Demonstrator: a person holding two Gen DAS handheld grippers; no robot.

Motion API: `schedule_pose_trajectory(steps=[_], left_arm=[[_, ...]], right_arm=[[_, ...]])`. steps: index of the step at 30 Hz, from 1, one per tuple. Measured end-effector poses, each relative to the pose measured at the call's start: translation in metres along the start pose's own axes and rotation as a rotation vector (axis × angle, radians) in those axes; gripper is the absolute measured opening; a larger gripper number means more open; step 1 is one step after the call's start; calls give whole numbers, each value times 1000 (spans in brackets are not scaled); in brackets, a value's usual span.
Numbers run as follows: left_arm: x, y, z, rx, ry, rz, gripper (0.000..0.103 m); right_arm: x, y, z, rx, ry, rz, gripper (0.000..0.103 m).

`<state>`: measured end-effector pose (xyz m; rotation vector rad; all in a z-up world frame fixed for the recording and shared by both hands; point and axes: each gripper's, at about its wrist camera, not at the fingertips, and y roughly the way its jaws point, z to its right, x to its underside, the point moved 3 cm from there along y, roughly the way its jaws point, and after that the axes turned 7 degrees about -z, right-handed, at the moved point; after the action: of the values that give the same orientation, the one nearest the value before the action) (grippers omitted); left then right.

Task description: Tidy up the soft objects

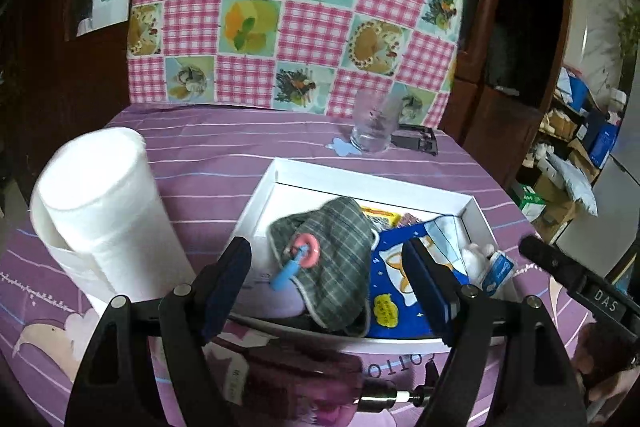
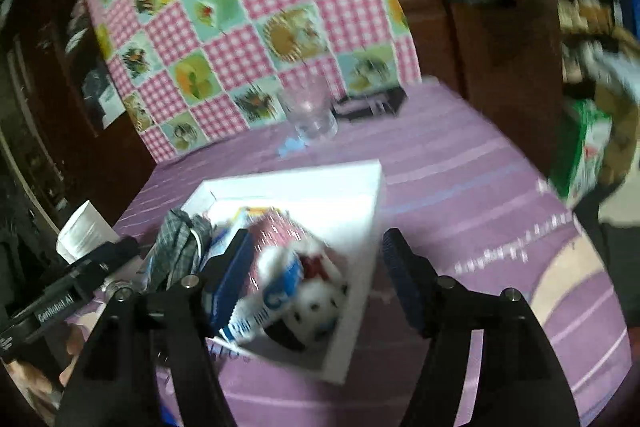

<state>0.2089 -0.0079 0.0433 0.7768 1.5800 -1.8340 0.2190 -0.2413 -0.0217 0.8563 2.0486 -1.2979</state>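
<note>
1. Left gripper (image 1: 330, 277): jaws spread wide, nothing between the pads; it hangs over the near edge of the white box (image 1: 276, 171), just above the stuff inside.
2. Right gripper (image 2: 316, 275): jaws spread too, holding nothing, over the box's near right corner. View is motion-blurred, so detail is soft.
3. Box sits approx. mid-table on the purple striped cloth (image 1: 200, 147).
4. In the box, left to right: grey plaid cloth (image 1: 332, 259) w/ a pink ring & blue stick toy (image 1: 302, 257) lying on top; blue printed cloth (image 1: 394, 291) beside and partly under it; white fluffy item (image 1: 474, 255) & a small blue-white packet (image 1: 498, 271) at the right wall.
5. Yellow-red packet (image 1: 380, 217) shows behind the plaid cloth, toward the box's far wall.
6. White paper roll (image 1: 100, 203) stands upright near the table's left edge, apart from the box.
7. Clear glass (image 1: 374, 127) & a dark flat object (image 1: 416, 139) near the table's far edge, just beside each other.
</note>
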Motion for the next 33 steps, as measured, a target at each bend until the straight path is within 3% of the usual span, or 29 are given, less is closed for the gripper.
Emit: schedule_pose_trajectory(steps=[1, 2, 3, 4, 5, 7, 12, 15, 16, 23, 28, 33], left_arm=[[-1, -1, -2, -6, -5, -5, 77], [-2, -1, -6, -11, -13, -8, 68], [-3, -2, -10, -10, -23, -15, 62], [-3, -1, -12, -10, -32, -27, 51], [-3, 1, -15, -9, -42, -48, 39], [-2, 6, -19, -17, -50, -84, 28], [-1, 12, -29, -77, -74, -92, 27], [1, 15, -33, -79, -78, -108, 27], [2, 15, -34, -82, -80, -111, 27], [2, 13, -31, -71, -63, -112, 27], [2, 11, -30, -51, -64, -119, 27], [3, 2, -25, -47, -46, -127, 27]], right_arm=[[1, 1, 7, -6, 30, -38, 67], [2, 1, 12, -13, 61, -75, 64], [5, 0, 17, -31, 88, -111, 50], [6, -1, 19, -43, 102, -136, 44], [7, -2, 19, -51, 114, -166, 43], [12, -1, 17, -57, 119, -217, 34], [32, 11, 1, 50, 51, -361, 28], [37, 13, -6, 111, -30, -340, 22], [36, 12, -8, 116, -48, -342, 10], [26, 2, 8, 217, -97, -302, 6], [12, 3, 24, 189, -55, -238, 5], [2, -17, 11, 160, -86, -142, 5]])
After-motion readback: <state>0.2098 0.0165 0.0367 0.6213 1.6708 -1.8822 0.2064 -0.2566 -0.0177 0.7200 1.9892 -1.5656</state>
